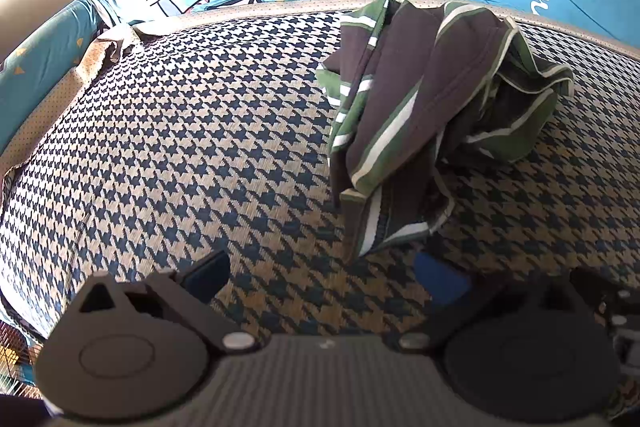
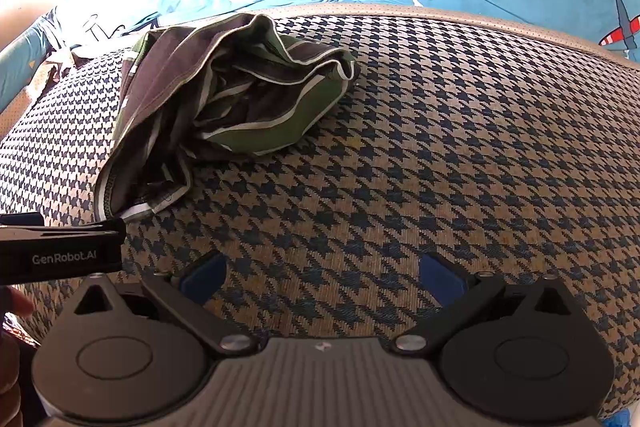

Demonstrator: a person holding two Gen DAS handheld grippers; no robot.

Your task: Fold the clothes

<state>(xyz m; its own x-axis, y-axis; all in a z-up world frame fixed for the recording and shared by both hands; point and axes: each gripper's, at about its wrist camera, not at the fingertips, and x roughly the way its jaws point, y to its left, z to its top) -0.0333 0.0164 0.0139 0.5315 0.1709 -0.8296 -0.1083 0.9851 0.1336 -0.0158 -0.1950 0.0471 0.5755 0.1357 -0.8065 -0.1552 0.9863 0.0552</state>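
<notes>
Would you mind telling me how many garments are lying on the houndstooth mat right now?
1: a crumpled striped garment lies near the far edge of the mat, left of centre in the right wrist view. Others could be hidden outside both views.

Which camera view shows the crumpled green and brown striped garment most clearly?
The left wrist view: the crumpled green and brown striped garment lies nearly central, its stripes and hem plain. The right wrist view shows it off to the left, more bunched.
</notes>
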